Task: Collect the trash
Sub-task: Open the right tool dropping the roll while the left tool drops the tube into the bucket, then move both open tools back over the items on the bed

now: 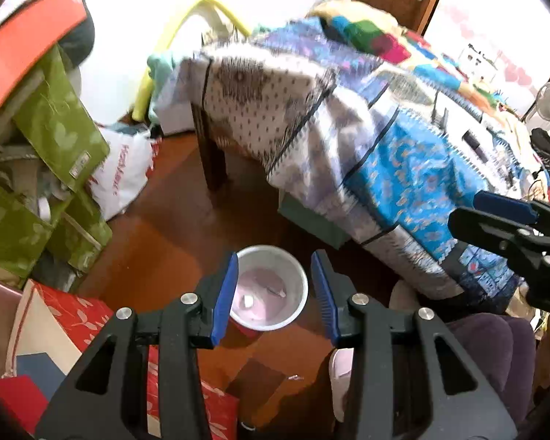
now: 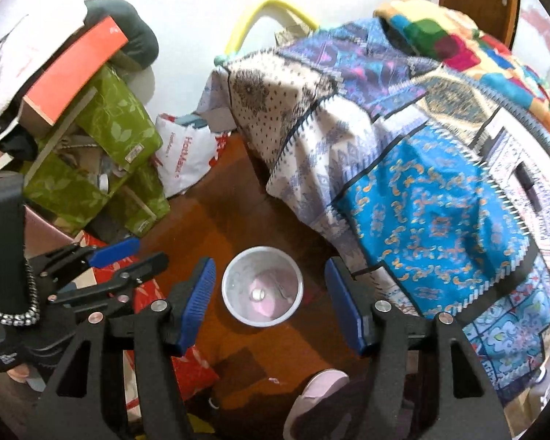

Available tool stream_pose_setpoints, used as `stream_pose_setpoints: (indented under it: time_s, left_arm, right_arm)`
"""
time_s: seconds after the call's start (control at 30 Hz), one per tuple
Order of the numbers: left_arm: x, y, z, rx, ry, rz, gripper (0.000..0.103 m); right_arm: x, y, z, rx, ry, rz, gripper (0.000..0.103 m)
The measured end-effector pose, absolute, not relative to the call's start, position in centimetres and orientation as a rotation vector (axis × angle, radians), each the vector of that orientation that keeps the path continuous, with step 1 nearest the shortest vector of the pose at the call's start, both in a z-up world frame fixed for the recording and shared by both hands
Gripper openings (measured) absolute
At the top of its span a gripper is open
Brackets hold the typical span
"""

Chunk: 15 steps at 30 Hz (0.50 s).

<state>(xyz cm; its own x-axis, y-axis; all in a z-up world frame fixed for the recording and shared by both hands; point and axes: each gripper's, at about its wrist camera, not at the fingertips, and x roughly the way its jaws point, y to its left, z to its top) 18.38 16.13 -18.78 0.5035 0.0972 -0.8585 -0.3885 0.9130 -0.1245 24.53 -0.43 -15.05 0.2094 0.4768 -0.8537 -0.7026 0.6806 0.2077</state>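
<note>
A small white-rimmed bin (image 1: 271, 288) with a pink liner stands on the wooden floor; a small white scrap lies inside it. It also shows in the right wrist view (image 2: 262, 286). My left gripper (image 1: 274, 293) is open and empty, hanging above the bin with the bin between its blue pads. My right gripper (image 2: 271, 304) is open and empty, also above the bin. The right gripper shows at the right edge of the left wrist view (image 1: 495, 220). The left gripper shows at the left of the right wrist view (image 2: 128, 256).
A bed with a patchwork quilt (image 2: 421, 168) fills the right side, close to the bin. Green boxes (image 2: 102, 154), an orange box (image 1: 29, 44) and a white bag (image 2: 187, 154) pile up at the left. Red patterned bags (image 1: 73, 315) lie at the lower left. A pink slipper (image 2: 315, 396) is below the bin.
</note>
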Motion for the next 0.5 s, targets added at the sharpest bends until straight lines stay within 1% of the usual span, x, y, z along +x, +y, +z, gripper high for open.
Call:
stream_pose_setpoints:
  time_s: [0.23,0.5]
  left_arm:
    - [16.4,13.7,-13.5,-0.290,0.893,0.298,0.041]
    - [15.2,9.3,-8.4,-0.230,0.774,0.247,0.041]
  right_arm:
    - [22.7,-3.8,-11.1,-0.208,0.973,0.811,0.058]
    - [20.8,-8.5,-6.9,-0.169,0.842,0.763,0.058]
